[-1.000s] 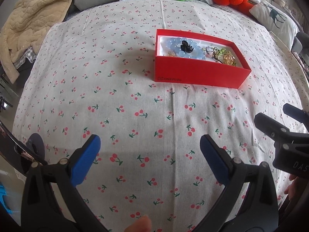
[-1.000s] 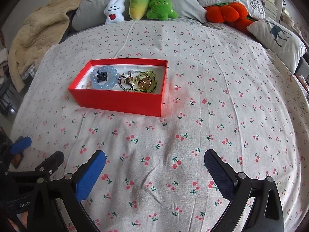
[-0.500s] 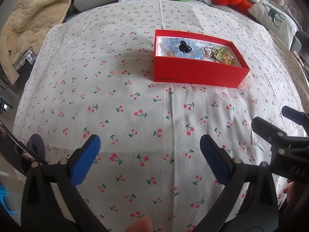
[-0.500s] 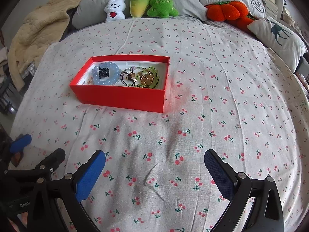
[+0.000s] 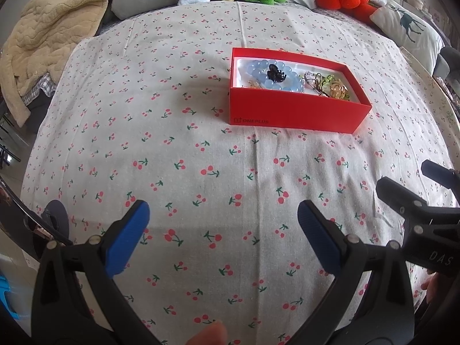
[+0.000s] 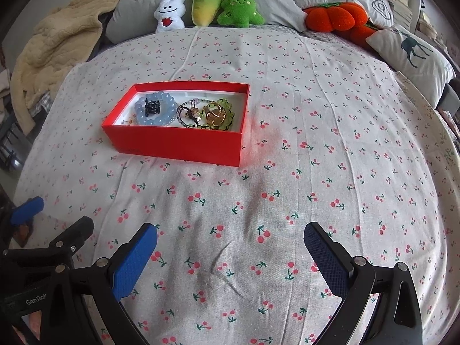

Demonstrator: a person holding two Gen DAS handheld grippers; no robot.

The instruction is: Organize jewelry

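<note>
The red box point(image 6: 184, 120) sits left of centre in the right wrist view, on the cherry sheet point(image 6: 287, 172). It holds a blue bead bracelet point(image 6: 156, 109) ringing a black clip point(image 6: 151, 107), beside a gold-and-green tangle point(image 6: 215, 115) too knotted to sort by eye. Both the left gripper point(image 5: 222, 227) and the right gripper point(image 6: 230, 247) gape empty at the frame bottom, well apart from the box, probably because nothing lies loose on the sheet.

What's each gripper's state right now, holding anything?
Left gripper: open, empty, above the cherry-print sheet.
Right gripper: open, empty, above the sheet.
</note>
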